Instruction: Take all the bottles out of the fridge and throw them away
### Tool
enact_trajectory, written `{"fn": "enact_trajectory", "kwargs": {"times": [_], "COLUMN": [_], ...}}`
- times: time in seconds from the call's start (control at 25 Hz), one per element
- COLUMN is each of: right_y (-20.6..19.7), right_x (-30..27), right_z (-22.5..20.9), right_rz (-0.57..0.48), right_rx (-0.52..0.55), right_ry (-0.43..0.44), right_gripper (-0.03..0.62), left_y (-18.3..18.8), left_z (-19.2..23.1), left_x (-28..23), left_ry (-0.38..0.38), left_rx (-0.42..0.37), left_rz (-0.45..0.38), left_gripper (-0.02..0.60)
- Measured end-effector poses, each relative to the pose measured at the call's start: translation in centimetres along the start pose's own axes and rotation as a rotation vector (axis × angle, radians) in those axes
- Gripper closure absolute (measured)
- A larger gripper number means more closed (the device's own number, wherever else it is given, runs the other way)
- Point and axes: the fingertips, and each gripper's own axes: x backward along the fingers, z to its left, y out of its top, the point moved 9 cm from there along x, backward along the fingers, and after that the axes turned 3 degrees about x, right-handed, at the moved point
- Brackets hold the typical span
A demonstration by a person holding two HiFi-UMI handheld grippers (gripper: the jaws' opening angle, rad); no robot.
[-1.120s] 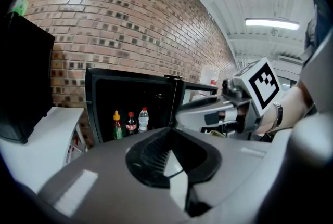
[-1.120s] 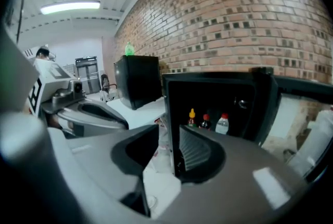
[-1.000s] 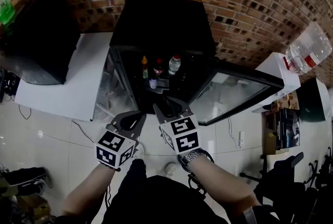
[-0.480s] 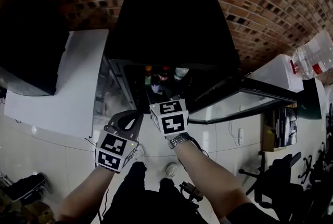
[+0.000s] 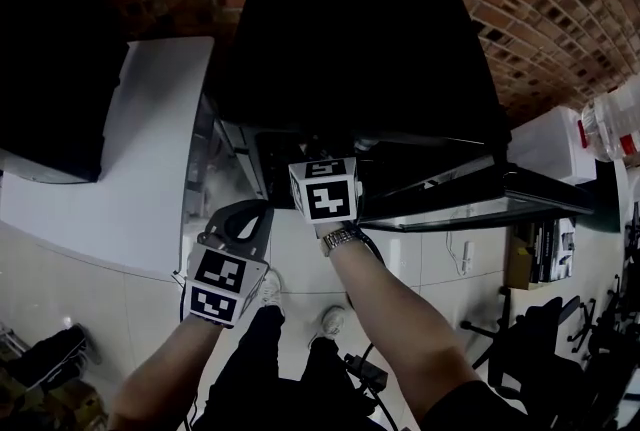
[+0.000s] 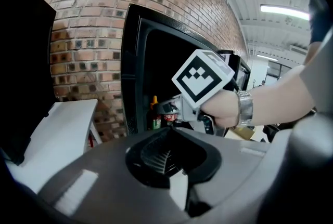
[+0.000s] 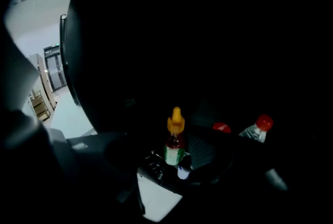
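The right tongs [image 6: 174, 109] have pushed forward into the mouth of the open black fridge [image 5: 360, 39], where a second ago they hung in front of it. Their jaws have just been opening and stand apart, gripping nothing. A sauce bottle [image 7: 175, 145] with a yellow nozzle stands just ahead, in line with the gap. A red-capped cola bottle [image 7: 221, 127] and a clear bottle [image 7: 257, 129] with a red cap stand behind it on the shelf.

In the head view the bottles, plain before, are now hidden under the fridge's top. The left tongs [image 6: 169, 132] hang back lower, closed and empty, outside the fridge and beside the white desk [image 5: 110, 149].
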Motion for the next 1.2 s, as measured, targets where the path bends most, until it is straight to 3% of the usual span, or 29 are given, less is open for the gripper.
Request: {"fn": "enact_trajectory", "kwargs": {"times": [0.56,0.6,0.68,0.84,1.2], "right_y": [1.0,1.1,1.0,-0.2,-1.3], "right_x": [-4.1,-4.1,-4.1,-4.0,-0.4], "right_z": [-0.2,-0.3,-0.3,-0.2,0.5], "right_rz": [0.055,0.049,0.048,0.080,0.018], "right_rx": [0.027,0.032,0.025,-0.027,-0.019], "right_ry": [-0.068,-0.075,-0.081,-0.066,-0.022], "right_gripper": [0.383,0.428,0.447,0.451,0.454], "left_y": [-1.8,-1.8,-1.9,-1.9,-1.5], "left_z": [2.0,2.1,2.2,2.1,0.9], "left_x": [0.5,0.6,0.6,0.6,0.4], "left_ry": [0.007,0.008,0.008,0.003,-0.017], "left_rx": [0.015,0.015,0.015,0.012,-0.010], "left_rz": [0.029,0.029,0.030,0.031,0.032], "left_gripper": [0.578,0.578,0.578,0.578,0.578]}}
